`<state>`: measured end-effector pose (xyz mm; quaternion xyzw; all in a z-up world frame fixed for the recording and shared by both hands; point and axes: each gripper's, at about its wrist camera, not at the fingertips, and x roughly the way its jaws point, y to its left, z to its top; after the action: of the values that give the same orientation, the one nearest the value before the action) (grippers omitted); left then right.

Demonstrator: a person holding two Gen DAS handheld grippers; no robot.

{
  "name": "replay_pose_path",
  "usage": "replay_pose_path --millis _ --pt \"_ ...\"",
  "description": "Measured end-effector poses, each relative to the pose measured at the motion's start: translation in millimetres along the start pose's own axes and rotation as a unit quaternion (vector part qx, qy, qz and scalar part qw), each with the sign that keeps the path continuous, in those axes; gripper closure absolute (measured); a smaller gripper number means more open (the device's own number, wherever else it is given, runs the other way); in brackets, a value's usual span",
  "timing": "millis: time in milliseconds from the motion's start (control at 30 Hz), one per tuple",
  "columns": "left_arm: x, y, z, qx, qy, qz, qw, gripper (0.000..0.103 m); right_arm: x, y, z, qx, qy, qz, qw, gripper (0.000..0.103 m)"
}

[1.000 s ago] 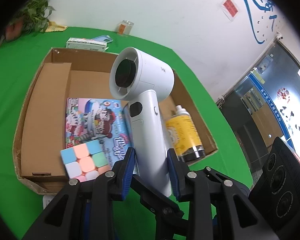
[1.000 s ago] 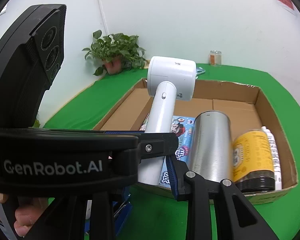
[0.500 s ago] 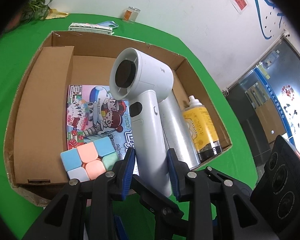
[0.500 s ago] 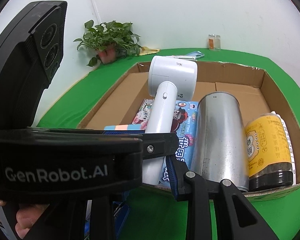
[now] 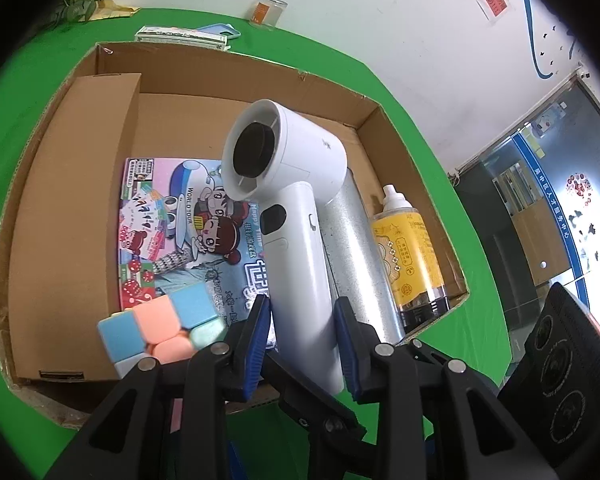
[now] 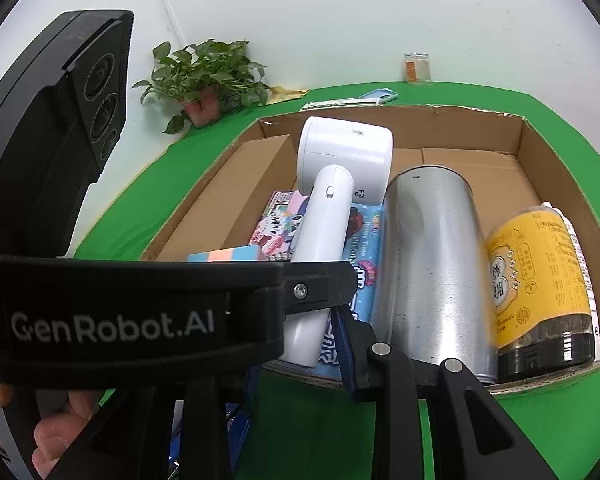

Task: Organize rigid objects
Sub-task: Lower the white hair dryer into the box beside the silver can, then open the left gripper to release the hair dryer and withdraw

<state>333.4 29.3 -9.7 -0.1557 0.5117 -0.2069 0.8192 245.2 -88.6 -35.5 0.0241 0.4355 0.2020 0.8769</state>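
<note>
Box [image 5: 364, 108] on our green tabletop [image 5: 416, 128] holds game [image 5: 168, 220], cube [image 5: 160, 324], can [image 6: 436, 264], bottle [image 5: 412, 248]. Left tool [image 5: 300, 340] clamps hairdryer [image 5: 296, 248]; right tool's [image 6: 324, 344] state we cannot tell.

A potted plant [image 6: 204, 76] beside a small jar [image 6: 417, 69].

Left tongs [image 5: 302, 330] clamp white hair dryer [image 5: 296, 216] handle above cardboard box [image 5: 60, 184].
</note>
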Motion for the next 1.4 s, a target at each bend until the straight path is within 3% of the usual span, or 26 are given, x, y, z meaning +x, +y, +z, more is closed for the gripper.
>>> replay_pose_path --millis 200,400,533,567,667,700,767,833,900,1000,1133,1233,1333,1367,1400 --pt "5.3 4.6 4.3 -0.01 0.011 -0.002 0.9999 0.07 5.4 -3.4 3.0 0.003 0.015 -0.006 1.0 0.074" --pt "-10.4 4.8 3.4 0.004 -0.015 0.003 0.9999 0.07 14.4 -3.8 -2.1 0.001 0.038 -0.022 0.999 0.075" --pt "-24.8 12.9 -4.0 0.011 -0.033 0.008 0.9994 0.07 9.6 0.5 -8.4 -0.007 0.031 -0.02 0.999 0.072" --pt "-27.5 13.9 -6.1 0.014 -0.036 0.005 0.9992 0.07 5.6 1.3 -10.8 -0.01 0.025 -0.014 1.0 0.064" --pt "-34.3 11.9 -15.4 0.04 -0.051 0.035 0.9973 0.07 -10.3 1.4 -19.3 -0.016 -0.01 0.015 1.0 0.016" --pt "-35.2 11.4 -17.8 0.049 -0.057 0.043 0.9963 0.07 -16.2 2.2 -23.5 -0.023 -0.024 0.019 0.999 0.011" --pt "-37.6 12.3 -21.2 0.056 -0.063 0.047 0.9953 0.07 -23.2 4.5 -30.7 -0.043 -0.045 -0.003 0.998 0.012" --pt "-39.1 11.8 -23.3 0.059 -0.066 0.057 0.9945 0.07 -24.6 3.3 -34.4 -0.048 -0.048 -0.008 0.998 0.029" --pt "-40.1 11.3 -25.0 0.059 -0.067 0.068 0.9937 0.069 -20.6 4.5 -32.7 -0.05 -0.035 -0.014 0.998 0.058" --pt "-43.0 12.3 -27.2 0.051 -0.066 0.07 0.994 0.069 -8.6 6.4 -24.3 -0.065 -0.023 -0.016 0.997 0.079" --pt "-48.9 16.1 -31.0 0.041 -0.068 0.067 0.9945 0.069 12.6 1.9 -19.5 -0.057 0.006 -0.021 0.998 0.079" --pt "-54.3 20.0 -35.2 0.032 -0.072 0.064 0.9948 0.069 13.8 -2.2 -20.0 -0.041 0.005 -0.036 0.998 0.08" --pt "-61.0 18.8 -40.3 0.038 -0.089 0.066 0.9931 0.069 5.7 -0.8 -21.9 -0.035 0.002 -0.016 0.999 0.079" --pt "-63.9 15.8 -42.7 0.045 -0.097 0.069 0.9919 0.069 -1.1 1.6 -24.3 -0.039 -0.008 -0.005 0.999 0.074" --pt "-68.8 11.4 -46.2 0.055 -0.111 0.077 0.9893 0.064 -6.7 3.1 -24.9 -0.045 -0.018 -0.004 0.999 0.051"
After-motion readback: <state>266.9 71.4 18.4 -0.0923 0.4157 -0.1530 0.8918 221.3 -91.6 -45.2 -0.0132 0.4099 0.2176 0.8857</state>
